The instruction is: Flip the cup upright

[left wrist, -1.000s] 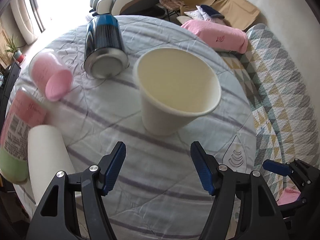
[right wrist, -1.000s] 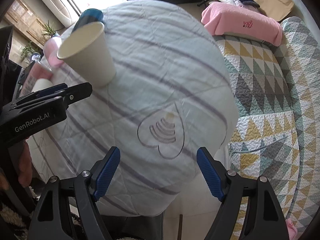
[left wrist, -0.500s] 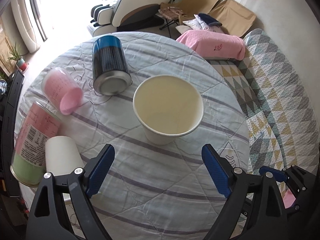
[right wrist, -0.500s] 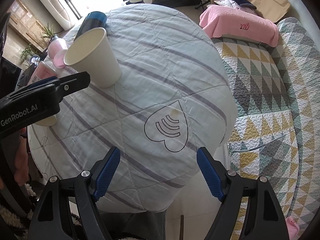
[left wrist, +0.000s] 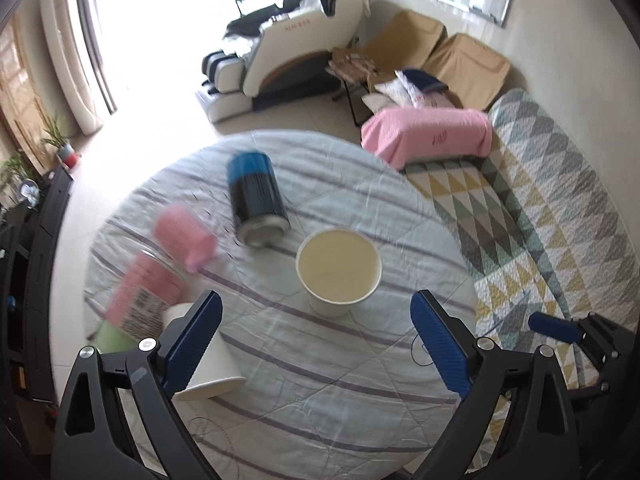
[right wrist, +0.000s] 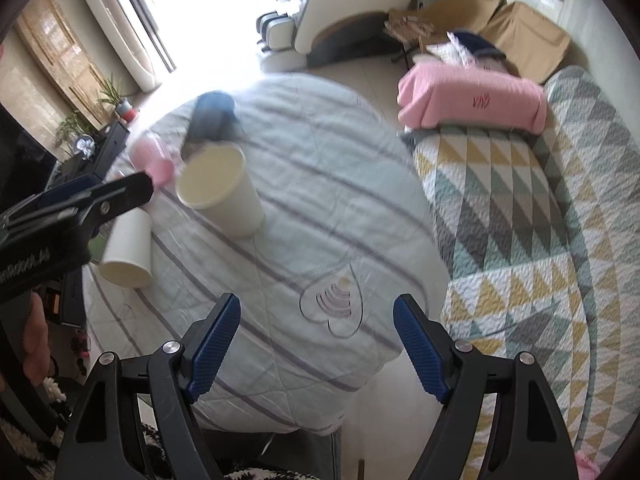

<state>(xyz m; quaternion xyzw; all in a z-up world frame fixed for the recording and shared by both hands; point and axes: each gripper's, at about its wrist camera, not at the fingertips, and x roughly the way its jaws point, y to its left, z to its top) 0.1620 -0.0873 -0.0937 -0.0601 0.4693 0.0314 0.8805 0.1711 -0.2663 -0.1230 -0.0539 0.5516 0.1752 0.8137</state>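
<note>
A cream paper cup (left wrist: pixel 338 270) stands upright, mouth up, on the round table (left wrist: pixel 320 392); it also shows in the right wrist view (right wrist: pixel 224 196). My left gripper (left wrist: pixel 316 344) is open and empty, high above and behind the cup. My right gripper (right wrist: pixel 316 344) is open and empty over the table's near right edge. A second white paper cup (left wrist: pixel 208 368) lies on its side by my left finger; it also shows in the right wrist view (right wrist: pixel 128 252).
A blue can (left wrist: pixel 256 204), a pink cup (left wrist: pixel 184 236) and a pink-and-green tube (left wrist: pixel 136 300) lie on their sides at the table's left. A patterned quilt (left wrist: pixel 540 240) and pink cushion (left wrist: pixel 428 136) lie to the right.
Both grippers have pulled up and back from the table. The cream cup stays upright and looks smaller and farther. The left jaws have spread wider.
</note>
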